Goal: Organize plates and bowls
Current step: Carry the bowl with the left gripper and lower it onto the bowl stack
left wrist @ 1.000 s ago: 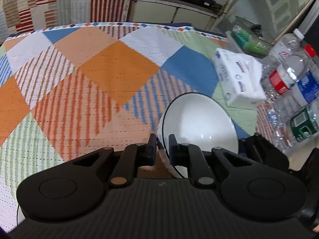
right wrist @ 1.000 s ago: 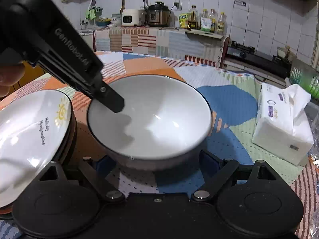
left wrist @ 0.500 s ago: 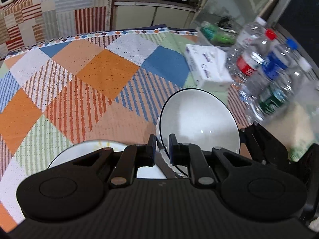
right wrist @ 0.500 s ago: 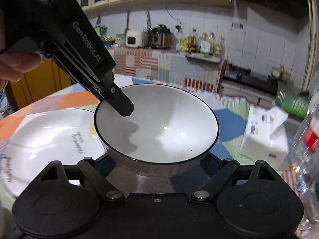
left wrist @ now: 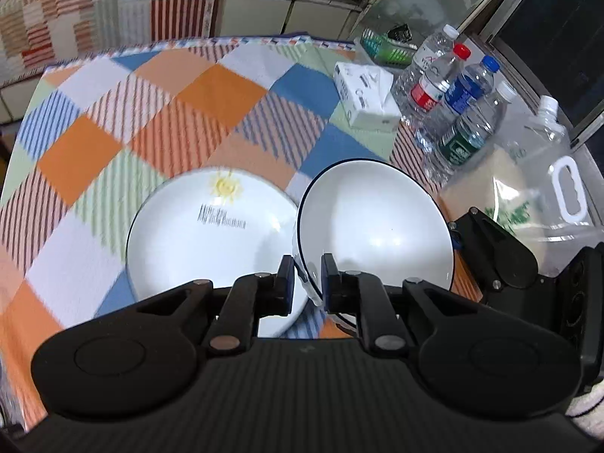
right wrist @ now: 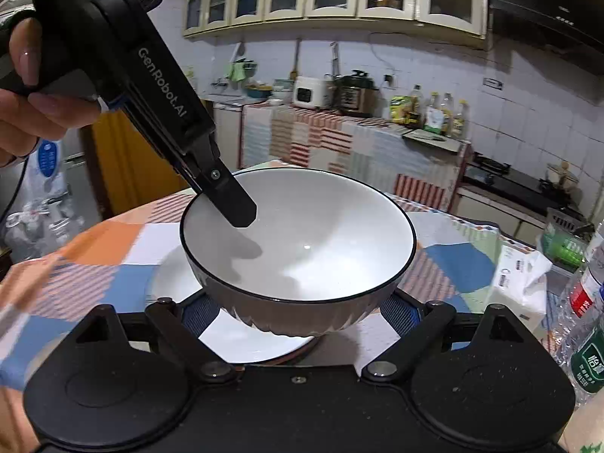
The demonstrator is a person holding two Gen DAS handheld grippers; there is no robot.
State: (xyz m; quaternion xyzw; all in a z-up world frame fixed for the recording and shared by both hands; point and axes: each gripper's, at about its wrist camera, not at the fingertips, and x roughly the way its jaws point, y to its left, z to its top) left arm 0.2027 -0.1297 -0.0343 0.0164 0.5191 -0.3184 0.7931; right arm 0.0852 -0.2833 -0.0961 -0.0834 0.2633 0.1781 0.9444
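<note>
A white bowl (left wrist: 373, 222) with a dark rim is held in the air by both grippers. My left gripper (left wrist: 306, 277) is shut on the bowl's near rim, one finger inside and one outside. In the right wrist view my right gripper (right wrist: 300, 311) clamps the bowl (right wrist: 302, 234) by its ribbed outer sides, and the left gripper's finger (right wrist: 230, 204) reaches into it. A white plate with a sun drawing (left wrist: 211, 234) lies on the checked tablecloth, below and left of the bowl; it also shows under the bowl in the right wrist view (right wrist: 241, 343).
A tissue pack (left wrist: 368, 96) and several plastic bottles (left wrist: 453, 105) stand at the table's right side, with a large clear jug (left wrist: 543, 185) nearer. A green basket (left wrist: 381, 47) sits behind them. A kitchen counter with appliances (right wrist: 332, 92) lies beyond the table.
Both grippers have carried the bowl upward and back toward the plate. The plate has come into fuller view below and left of the bowl.
</note>
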